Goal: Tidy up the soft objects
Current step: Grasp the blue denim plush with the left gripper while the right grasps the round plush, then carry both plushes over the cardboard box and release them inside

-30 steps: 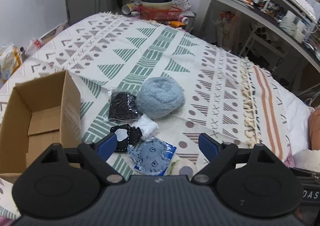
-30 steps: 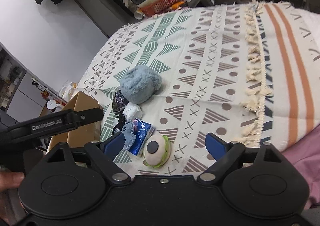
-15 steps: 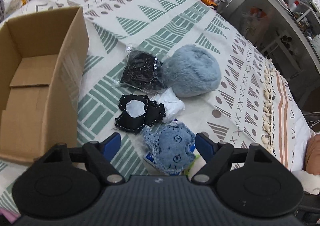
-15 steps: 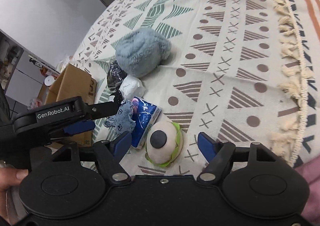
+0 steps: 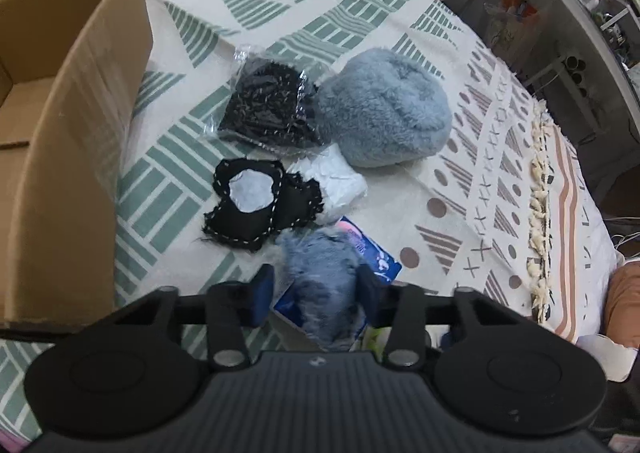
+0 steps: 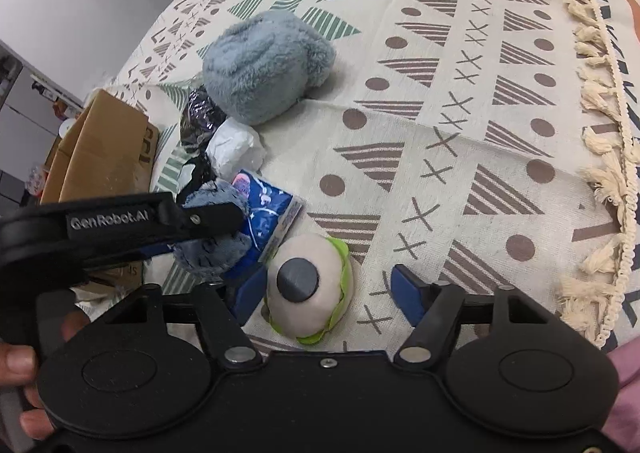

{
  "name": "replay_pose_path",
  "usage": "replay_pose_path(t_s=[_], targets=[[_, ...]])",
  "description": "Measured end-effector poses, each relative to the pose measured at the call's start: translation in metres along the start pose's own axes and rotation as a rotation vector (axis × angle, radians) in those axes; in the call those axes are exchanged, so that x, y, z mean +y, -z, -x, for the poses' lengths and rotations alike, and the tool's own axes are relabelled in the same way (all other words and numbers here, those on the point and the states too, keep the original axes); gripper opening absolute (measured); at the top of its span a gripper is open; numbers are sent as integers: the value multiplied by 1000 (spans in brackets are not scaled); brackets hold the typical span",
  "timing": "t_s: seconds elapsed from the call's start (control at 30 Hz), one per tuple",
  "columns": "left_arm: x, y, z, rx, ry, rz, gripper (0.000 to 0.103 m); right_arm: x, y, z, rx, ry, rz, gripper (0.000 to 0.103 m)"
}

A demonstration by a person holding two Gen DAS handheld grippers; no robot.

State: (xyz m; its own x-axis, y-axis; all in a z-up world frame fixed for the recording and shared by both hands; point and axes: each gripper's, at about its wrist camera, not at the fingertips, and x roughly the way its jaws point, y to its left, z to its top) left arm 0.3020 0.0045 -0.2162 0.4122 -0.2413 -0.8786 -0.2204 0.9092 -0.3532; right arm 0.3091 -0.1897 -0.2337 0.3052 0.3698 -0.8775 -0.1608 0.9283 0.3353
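1. A second ago both my tongs were high above the bed and wide apart. Now my left gripper [image 5: 316,289] is down in the heap, and its blue fingers [image 5: 262,289] are narrowed around the frayed blue denim patch [image 5: 320,285]. In the right wrist view it looks clamped on this patch [image 6: 216,229].
2. The patch is blurred in the left wrist view, so I judge it is just leaving the blue printed tissue packet [image 6: 268,213] under it.
3. My right gripper [image 6: 326,293] has also come lower. Its jaws are apart, one on each side of the round cream plush with a grey spot and green rim [image 6: 306,285], not yet pressing it.
4. The fluffy grey-blue plush ball [image 5: 384,109], the black stitched fabric piece [image 5: 260,209] and the bagged black item [image 5: 272,109] lie where they were.
5. The open cardboard box [image 5: 80,125] stands to the left, near the heap. I think the first pick is made and the carry to this box is next.
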Motion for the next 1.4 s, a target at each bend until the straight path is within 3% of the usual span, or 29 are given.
replay_pose_path(t_s=[0.03,0.13,0.23,0.73,0.9,1.4], targets=[[-1,0,2,-7,-6,-6,30,1,1,-1,6,4,8,56],[-2,1,9,-17,-3,-5,26,6,3,-4,27,-11,33,35],[-3,3,17,-34,9,-6,24,11,6,2,8,-6,61,31],[-10,19,82,-184,20,-53,24,26,21,49,-136,45,79,30],[-5,22,107,-258,-7,-72,24,41,25,69,-196,54,89,30],[39,15,165,-403,-69,-33,24,105,16,116,-367,24,151,30]])
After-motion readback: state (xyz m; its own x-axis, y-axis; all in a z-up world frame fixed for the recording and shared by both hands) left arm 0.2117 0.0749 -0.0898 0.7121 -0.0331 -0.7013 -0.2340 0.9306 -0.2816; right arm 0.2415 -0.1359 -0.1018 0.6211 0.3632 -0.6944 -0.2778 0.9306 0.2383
